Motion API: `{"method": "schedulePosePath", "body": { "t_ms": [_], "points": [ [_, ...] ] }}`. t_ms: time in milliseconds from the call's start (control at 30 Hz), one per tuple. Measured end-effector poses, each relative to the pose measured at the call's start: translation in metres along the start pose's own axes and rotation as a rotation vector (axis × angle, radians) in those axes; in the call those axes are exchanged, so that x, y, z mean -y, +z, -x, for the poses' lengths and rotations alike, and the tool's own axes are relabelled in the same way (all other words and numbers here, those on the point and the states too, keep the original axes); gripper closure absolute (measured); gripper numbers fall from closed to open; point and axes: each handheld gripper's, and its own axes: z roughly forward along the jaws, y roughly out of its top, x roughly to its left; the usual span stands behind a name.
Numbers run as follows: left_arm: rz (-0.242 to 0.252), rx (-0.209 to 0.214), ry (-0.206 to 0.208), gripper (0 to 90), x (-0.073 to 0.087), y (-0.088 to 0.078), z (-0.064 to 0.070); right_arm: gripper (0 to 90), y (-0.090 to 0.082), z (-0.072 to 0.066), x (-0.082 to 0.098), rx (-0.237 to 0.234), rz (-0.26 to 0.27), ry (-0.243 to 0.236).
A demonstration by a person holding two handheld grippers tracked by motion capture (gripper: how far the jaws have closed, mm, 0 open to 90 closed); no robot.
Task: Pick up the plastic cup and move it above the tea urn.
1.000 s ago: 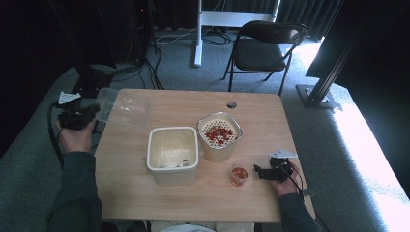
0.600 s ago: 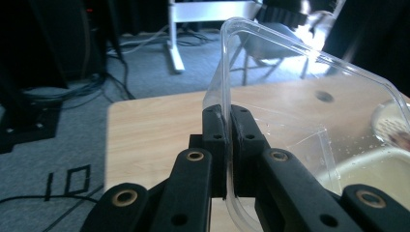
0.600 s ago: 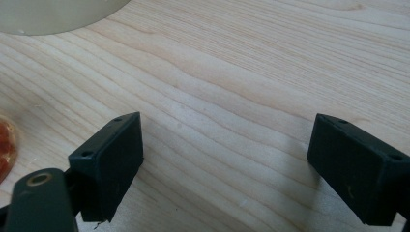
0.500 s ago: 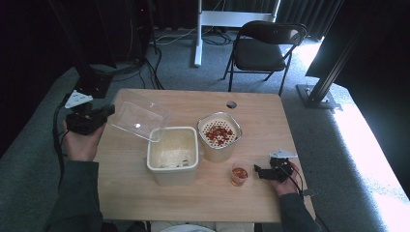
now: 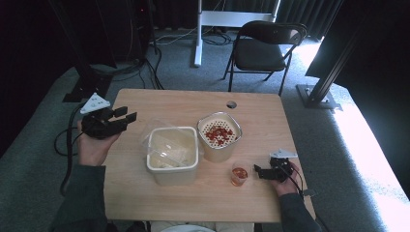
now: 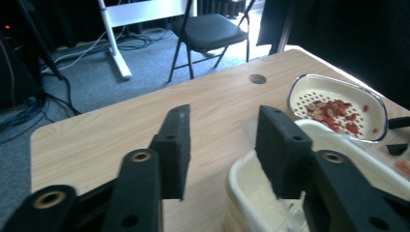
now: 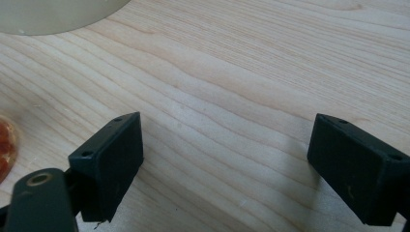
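Note:
A clear plastic lid (image 5: pixel 163 139) lies tilted over the left side of a cream square container (image 5: pixel 172 166) at mid table. My left gripper (image 5: pixel 124 115) hovers just left of it, open and holding nothing. In the left gripper view the gripper (image 6: pixel 222 145) has bare jaws spread above the container's rim (image 6: pixel 241 183). Right of the container, a cream colander bowl (image 5: pixel 220 145) holds red pieces (image 5: pixel 218 133). A small clear cup (image 5: pixel 239 175) of red stuff stands in front of it. My right gripper (image 5: pixel 257 172) rests open on the table beside the cup, its jaws wide apart (image 7: pixel 222 164) over bare wood.
A round cable hole (image 5: pixel 231 104) sits near the table's far edge. A black folding chair (image 5: pixel 266 48) stands behind the wooden table (image 5: pixel 145 203). The cup's edge (image 7: pixel 5 150) shows at the left of the right gripper view, with the colander's base (image 7: pixel 53 12) above it.
My left gripper carried the clear lid rightward from the table's left corner, let it go on the cream container, and now stands open beside it. The right gripper has stayed still.

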Motion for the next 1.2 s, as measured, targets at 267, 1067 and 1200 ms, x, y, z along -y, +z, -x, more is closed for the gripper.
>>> {"method": "schedulePosePath", "body": {
  "t_ms": [267,1067,1200],
  "points": [
    [-0.068,0.121,-0.041,48.6,0.011,0.011,0.006,12.1,0.000,0.000,0.000,0.000,0.000,0.000],
    [-0.067,-0.019,-0.076,83.6,-0.004,0.009,0.005,12.1,0.000,0.000,0.000,0.000,0.000,0.001],
    [-0.016,0.008,-0.075,67.6,-0.008,0.008,0.008,12.1,0.000,0.000,0.000,0.000,0.000,0.000]
  ]
}}
